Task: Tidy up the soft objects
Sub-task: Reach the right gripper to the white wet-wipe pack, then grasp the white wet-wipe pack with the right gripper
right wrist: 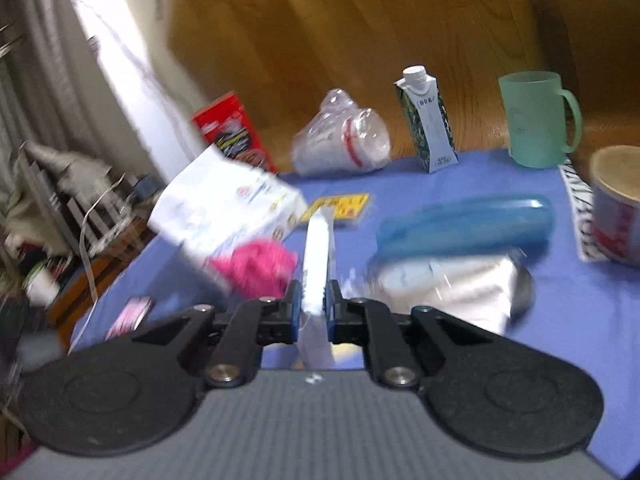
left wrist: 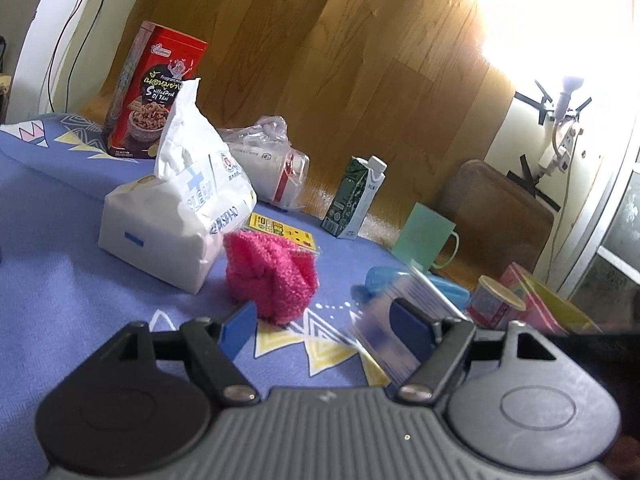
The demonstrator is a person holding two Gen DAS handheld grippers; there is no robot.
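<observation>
- Right gripper: jaws clamped on the edge of a thin white packet, held upright above the blue cloth; motion blur hides its print.
- Left gripper: jaws spread, empty, just short of the pink fuzzy cloth, which sits beside the tissue pack.
- Advice: advance the left gripper squarely and pinch the pink cloth's centre, so it bunches rather than slips.

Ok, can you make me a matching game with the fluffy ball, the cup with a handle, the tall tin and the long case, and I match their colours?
Things:
1. fluffy ball
2. cup with a handle
3. tall tin
4. long case

Colours:
A. red
B. blue
C. pink
D. pale green

Pairs: 1-C, 2-D, 3-A, 4-B
</observation>
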